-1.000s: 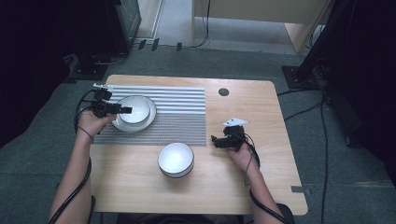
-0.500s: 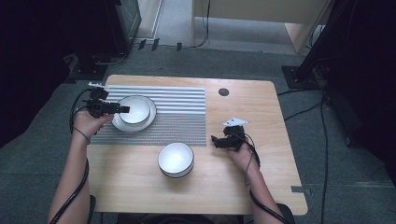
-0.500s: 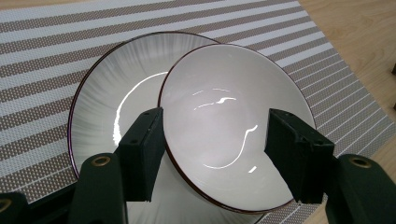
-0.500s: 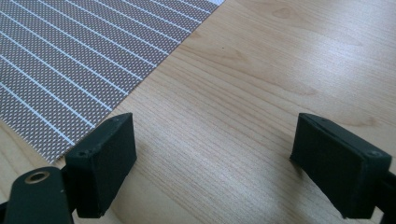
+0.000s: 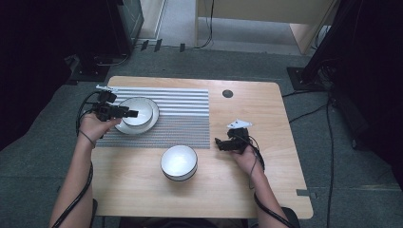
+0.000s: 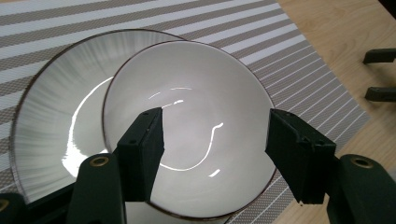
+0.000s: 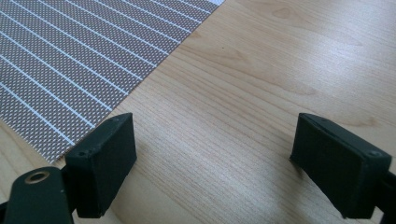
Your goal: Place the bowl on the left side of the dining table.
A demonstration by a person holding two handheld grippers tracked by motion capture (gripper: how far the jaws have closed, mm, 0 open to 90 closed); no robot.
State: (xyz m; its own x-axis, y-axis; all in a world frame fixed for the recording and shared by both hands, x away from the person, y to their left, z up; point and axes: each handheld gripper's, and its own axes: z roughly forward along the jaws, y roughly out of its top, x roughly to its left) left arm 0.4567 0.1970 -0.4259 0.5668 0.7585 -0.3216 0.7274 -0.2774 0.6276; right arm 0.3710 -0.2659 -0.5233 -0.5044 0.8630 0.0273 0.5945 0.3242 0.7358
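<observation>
Wood table (image 5: pixel 266 185) w/ striped mat (image 5: pixel 183 116), grey carpet (image 5: pixel 332 199); left gripper (image 6: pixel 212 140) wide over bowl (image 6: pixel 196 107), right gripper (image 7: pixel 212 163) wide, empty.

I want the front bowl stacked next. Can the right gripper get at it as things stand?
Probably yes: the right gripper, jaws open and empty, rests beside the front bowl, with only bare table between them.

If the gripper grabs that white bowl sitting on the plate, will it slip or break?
The bowl looks glossy, so its rim may slip between the left gripper. It seems ceramic, probably stiff and breakable. It might slide on the plate.
</observation>
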